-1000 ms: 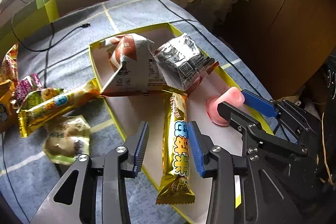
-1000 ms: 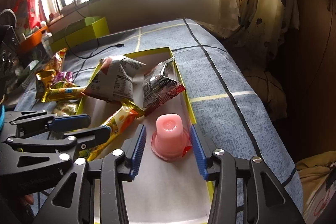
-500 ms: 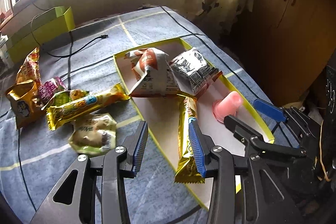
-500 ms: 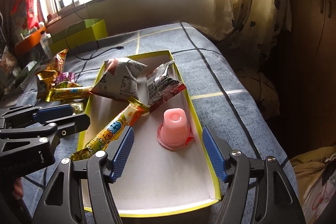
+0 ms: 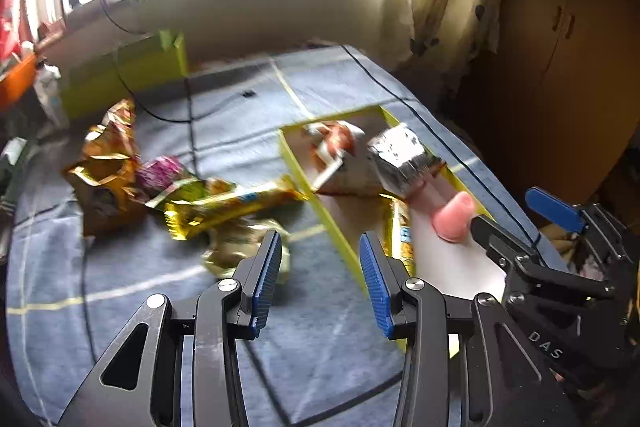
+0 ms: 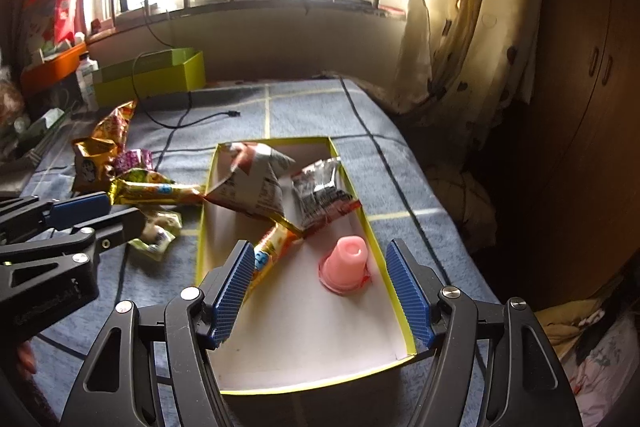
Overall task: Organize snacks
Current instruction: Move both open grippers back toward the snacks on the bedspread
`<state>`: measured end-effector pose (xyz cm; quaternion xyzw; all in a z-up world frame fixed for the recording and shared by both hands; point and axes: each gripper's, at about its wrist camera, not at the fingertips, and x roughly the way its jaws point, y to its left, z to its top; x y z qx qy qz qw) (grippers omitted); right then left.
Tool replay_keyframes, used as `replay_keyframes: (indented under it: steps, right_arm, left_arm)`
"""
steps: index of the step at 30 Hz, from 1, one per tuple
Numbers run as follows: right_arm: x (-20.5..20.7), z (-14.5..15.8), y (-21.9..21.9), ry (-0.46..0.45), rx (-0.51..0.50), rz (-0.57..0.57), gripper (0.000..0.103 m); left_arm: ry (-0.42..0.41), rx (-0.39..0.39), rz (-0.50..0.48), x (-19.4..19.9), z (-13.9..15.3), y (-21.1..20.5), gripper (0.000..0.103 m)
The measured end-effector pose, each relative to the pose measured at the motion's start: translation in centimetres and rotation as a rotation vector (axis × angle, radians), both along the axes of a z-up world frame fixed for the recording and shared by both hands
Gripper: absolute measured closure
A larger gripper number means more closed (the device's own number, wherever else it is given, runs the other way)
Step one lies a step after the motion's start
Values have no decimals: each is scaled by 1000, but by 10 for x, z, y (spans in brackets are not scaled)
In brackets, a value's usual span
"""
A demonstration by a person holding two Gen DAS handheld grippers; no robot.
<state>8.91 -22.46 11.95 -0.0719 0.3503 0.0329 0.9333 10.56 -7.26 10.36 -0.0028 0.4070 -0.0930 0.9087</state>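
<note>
Item: yellow-rimmed box (image 6: 402,323) on the bed, holding two bags, one long gold bar and a pink jelly cup (image 6: 346,263).

Item: my right hand-held gripper (image 6: 324,291), jaws just spread, nothing between them; cup just beyond, inside the box.

Item: my left hand-held gripper (image 5: 318,277), part open, pinching nothing.

Item: loose gold snack bar (image 5: 232,205), left of the box, long axis pointing at the box wall; my left is nearer.

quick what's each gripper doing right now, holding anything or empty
Left gripper: open, empty, above the blanket.
Right gripper: jaws have just been opening, empty; the pink jelly cup sits free in the yellow box.
</note>
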Motion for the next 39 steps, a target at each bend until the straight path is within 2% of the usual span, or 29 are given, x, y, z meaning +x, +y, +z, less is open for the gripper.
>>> replay_keyframes:
  steps: [3, 16, 32, 39]
  right_arm:
    - [-4, 6, 7, -16, 12, 12, 35]
    - [-10, 6, 31, -18, 45, 53, 35]
    - [-1, 1, 62, -11, 92, 118, 35]
    - [7, -9, 74, 19, 124, 166, 35]
  left_arm:
    - [-19, -9, 32, -6, 6, 12, 61]
    - [-89, 56, 155, -23, 17, 45, 61]
    - [-111, 86, 250, -26, 15, 83, 61]
    - [-95, 85, 266, -22, 9, 97, 61]
